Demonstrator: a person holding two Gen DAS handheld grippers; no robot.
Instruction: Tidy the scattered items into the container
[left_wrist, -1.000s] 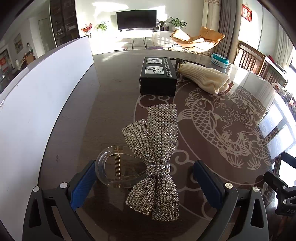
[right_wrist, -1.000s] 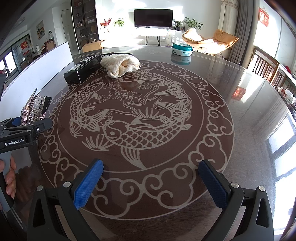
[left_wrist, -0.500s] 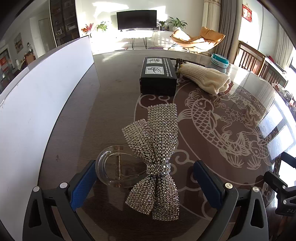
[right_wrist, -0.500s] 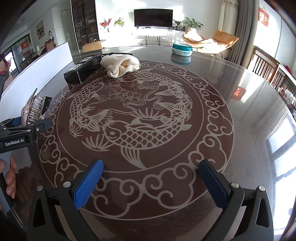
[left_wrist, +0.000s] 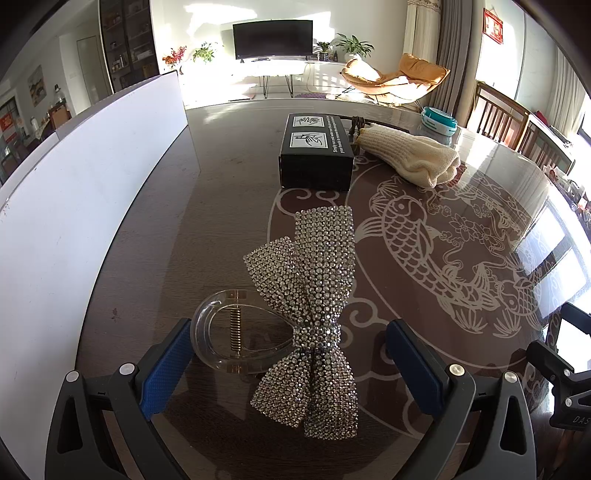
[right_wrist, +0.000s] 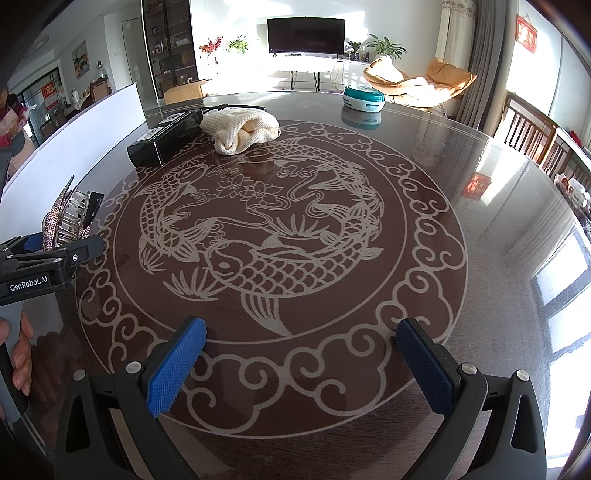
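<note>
A rhinestone bow hair clip (left_wrist: 314, 295) with a clear plastic claw (left_wrist: 229, 332) lies on the table between the wide-apart fingers of my left gripper (left_wrist: 290, 365), which is open. Farther back sit a black box (left_wrist: 316, 151) and a cream knitted pouch (left_wrist: 413, 155). In the right wrist view my right gripper (right_wrist: 301, 363) is open over bare table, with the bow clip (right_wrist: 61, 221) far to its left beside the left gripper (right_wrist: 48, 258). The black box (right_wrist: 166, 138) and knitted pouch (right_wrist: 242, 131) lie at the back left.
A white board (left_wrist: 92, 192) stands along the table's left edge. A teal round tin (right_wrist: 364, 98) sits at the far side. The round table (right_wrist: 498, 240) has a fish pattern. Wooden chairs (left_wrist: 498, 118) stand at the right. A hand (right_wrist: 18, 354) holds the left gripper's handle.
</note>
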